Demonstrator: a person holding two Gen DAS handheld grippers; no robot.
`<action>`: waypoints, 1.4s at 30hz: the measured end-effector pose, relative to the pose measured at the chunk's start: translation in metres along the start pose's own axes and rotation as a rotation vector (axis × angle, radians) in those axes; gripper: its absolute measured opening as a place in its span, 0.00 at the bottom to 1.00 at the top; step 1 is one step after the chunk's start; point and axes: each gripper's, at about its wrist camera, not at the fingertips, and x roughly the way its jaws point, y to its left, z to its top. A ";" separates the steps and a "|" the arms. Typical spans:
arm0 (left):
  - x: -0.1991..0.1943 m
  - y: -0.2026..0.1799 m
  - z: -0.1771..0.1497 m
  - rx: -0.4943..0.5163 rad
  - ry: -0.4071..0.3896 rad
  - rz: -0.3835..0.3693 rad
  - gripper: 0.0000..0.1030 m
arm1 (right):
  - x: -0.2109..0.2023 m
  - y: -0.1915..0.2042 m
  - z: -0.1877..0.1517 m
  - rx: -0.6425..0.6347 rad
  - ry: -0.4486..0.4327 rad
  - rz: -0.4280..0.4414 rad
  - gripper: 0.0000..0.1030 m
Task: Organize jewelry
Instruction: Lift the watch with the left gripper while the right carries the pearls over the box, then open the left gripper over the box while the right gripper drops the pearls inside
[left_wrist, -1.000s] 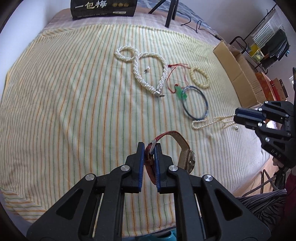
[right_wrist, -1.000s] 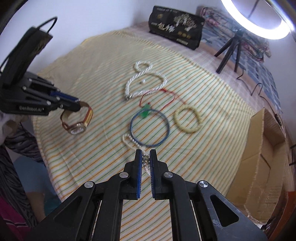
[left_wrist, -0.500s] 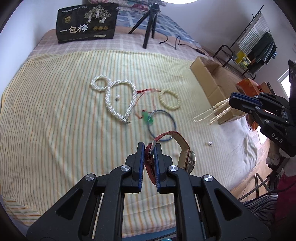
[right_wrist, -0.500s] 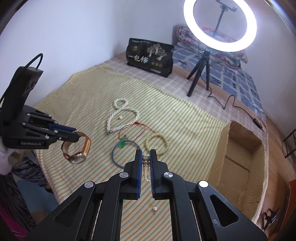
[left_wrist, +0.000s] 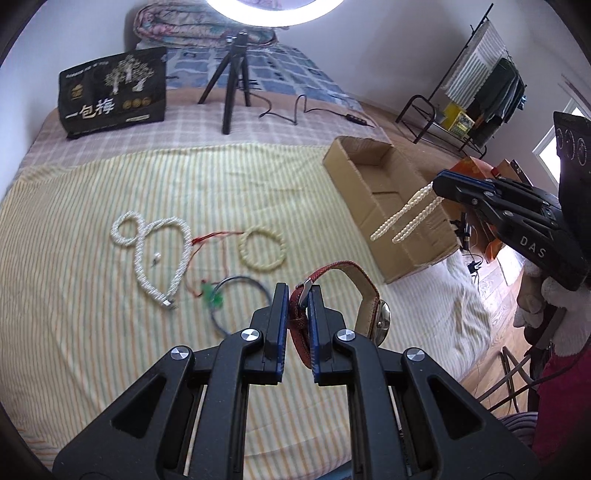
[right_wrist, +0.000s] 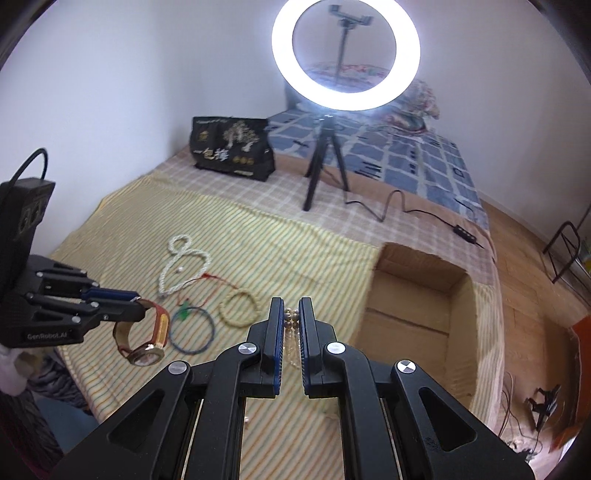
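My left gripper (left_wrist: 297, 291) is shut on the red-brown strap of a wristwatch (left_wrist: 364, 291), whose gold face hangs to the right. In the right wrist view the same watch (right_wrist: 146, 341) dangles from the left gripper (right_wrist: 137, 301) above the striped cloth. My right gripper (right_wrist: 291, 308) is shut on a small pearl strand (right_wrist: 291, 338); from the left wrist view that pearl strand (left_wrist: 408, 216) hangs in two loops from the right gripper (left_wrist: 437, 184), in front of the open cardboard box (left_wrist: 373, 177). On the cloth lie a thick pearl necklace (left_wrist: 157, 251), a cream bead bracelet (left_wrist: 262, 249), a blue bangle (left_wrist: 240, 299) and a red cord with a green pendant (left_wrist: 210, 295).
A ring light on a black tripod (right_wrist: 325, 166) and a black printed bag (right_wrist: 231, 147) stand at the far end of the bed. The cardboard box (right_wrist: 417, 317) sits at the cloth's right edge. A loose pearl (right_wrist: 246, 419) lies near the front. A clothes rack (left_wrist: 476, 96) stands beyond the bed.
Both grippers have risen and swung right toward the cardboard box. The pearl strand has lifted off the cloth and now hangs free; the watch stays clamped in the left gripper.
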 end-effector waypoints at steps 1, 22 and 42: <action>0.003 -0.005 0.004 0.001 -0.002 -0.008 0.08 | -0.002 -0.006 0.000 0.010 -0.003 -0.008 0.06; 0.093 -0.116 0.056 0.087 -0.025 -0.050 0.08 | -0.004 -0.122 -0.051 0.199 0.053 -0.190 0.06; 0.156 -0.134 0.070 0.088 0.020 -0.033 0.14 | 0.023 -0.137 -0.079 0.215 0.138 -0.176 0.06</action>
